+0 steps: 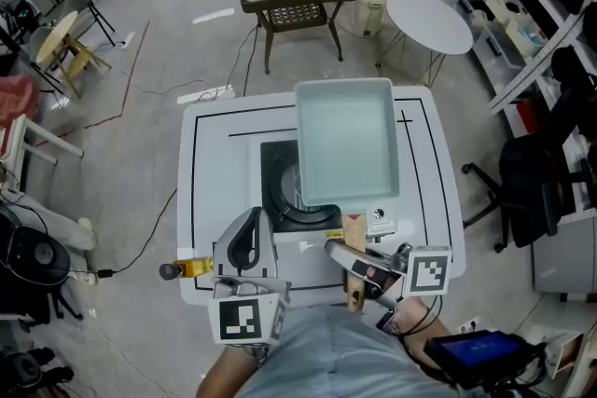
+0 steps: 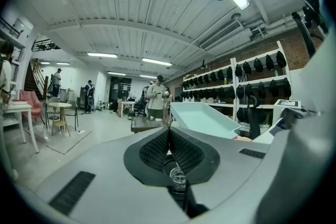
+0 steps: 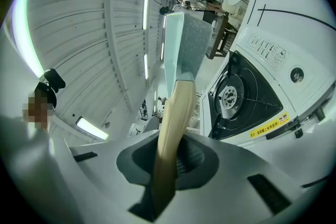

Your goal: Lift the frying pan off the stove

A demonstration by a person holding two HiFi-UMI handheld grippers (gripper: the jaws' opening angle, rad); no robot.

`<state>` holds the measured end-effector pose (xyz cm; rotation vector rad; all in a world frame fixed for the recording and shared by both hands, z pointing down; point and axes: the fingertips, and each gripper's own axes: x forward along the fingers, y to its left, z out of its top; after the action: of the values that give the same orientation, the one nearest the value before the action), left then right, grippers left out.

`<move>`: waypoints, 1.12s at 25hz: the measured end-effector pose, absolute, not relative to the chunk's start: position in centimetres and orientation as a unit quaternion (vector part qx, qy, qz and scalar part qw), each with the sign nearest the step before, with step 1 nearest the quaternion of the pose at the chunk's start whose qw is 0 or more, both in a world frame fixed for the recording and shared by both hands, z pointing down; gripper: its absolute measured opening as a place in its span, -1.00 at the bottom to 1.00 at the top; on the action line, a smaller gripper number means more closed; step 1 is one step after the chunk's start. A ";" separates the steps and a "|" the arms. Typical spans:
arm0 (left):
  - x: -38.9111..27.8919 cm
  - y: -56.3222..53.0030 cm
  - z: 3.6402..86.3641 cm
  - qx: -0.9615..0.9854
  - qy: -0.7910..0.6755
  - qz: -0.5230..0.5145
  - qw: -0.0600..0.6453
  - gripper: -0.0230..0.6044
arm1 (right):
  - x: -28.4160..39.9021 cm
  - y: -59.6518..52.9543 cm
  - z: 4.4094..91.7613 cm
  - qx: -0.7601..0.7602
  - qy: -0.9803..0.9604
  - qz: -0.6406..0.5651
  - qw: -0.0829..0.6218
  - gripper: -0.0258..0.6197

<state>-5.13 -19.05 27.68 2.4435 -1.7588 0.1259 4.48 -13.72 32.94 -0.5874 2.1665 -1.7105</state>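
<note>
Clamping the frying pan's (image 1: 347, 140) wooden handle (image 1: 354, 236), the right gripper's (image 1: 355, 264) jaws gripped firmly; the pan hung just above the stove's (image 1: 224, 165) burner (image 1: 280, 189). A level, steady rise looked wisest. The left gripper's (image 1: 250, 225) jaws sat together, empty.

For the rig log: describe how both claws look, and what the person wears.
The left claw and right claw have smooth grey shells with black ribbed pads. Each carries a white cube printed with black square markers. The person wears a grey-blue top.
</note>
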 end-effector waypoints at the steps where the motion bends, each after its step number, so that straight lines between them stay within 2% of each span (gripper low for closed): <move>1: -5.1 -19.1 27.7 0.810 -0.582 0.042 0.064 -0.87 | 4.5 -13.7 32.9 -0.206 0.758 -0.598 0.160 -0.71; 28: -5.1 -18.9 27.3 0.807 -0.586 0.039 0.060 -0.87 | 4.8 -13.5 33.0 -0.202 0.758 -0.599 0.158 -0.71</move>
<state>-5.12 -18.88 27.32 2.4445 -1.7732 0.1172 4.81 -13.49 32.97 -0.5766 2.1691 -1.7136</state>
